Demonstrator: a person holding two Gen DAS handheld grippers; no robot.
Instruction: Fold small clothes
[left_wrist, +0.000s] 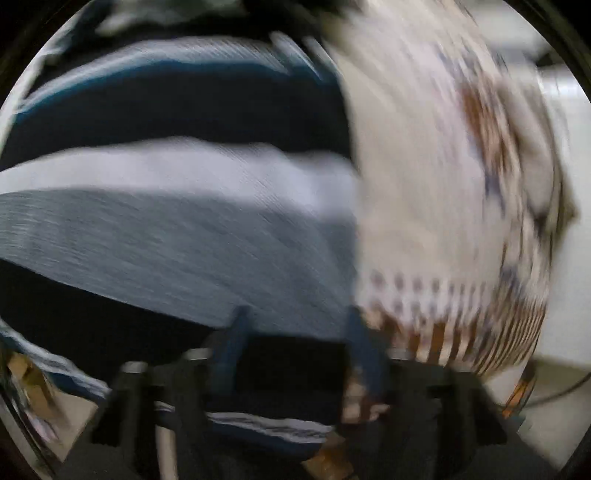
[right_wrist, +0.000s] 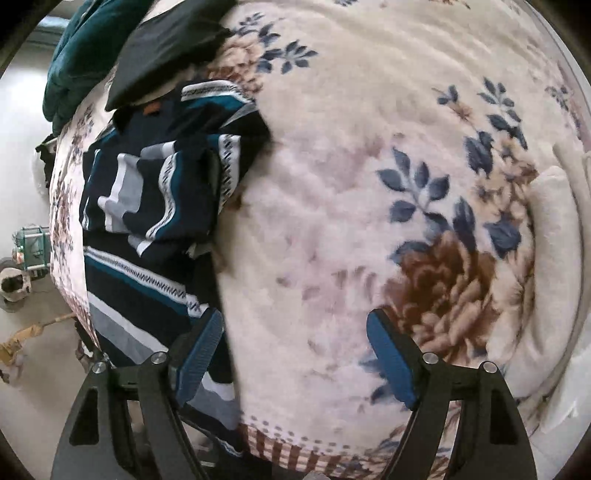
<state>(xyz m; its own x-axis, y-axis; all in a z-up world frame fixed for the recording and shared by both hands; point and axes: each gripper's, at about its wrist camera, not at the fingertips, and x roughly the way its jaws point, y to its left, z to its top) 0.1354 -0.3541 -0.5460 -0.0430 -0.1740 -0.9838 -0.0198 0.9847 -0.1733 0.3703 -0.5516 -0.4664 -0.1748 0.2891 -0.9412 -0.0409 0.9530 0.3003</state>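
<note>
Left wrist view motion-blurred throughout

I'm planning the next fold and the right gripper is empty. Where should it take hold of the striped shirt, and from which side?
Probably the long straight edge of the striped shirt nearest the right gripper, whose jaws stand open over the floral blanket. Come in from the bare blanket side, low, so one finger slips under that edge. The bunched folds further up look harder to pinch cleanly.
</note>
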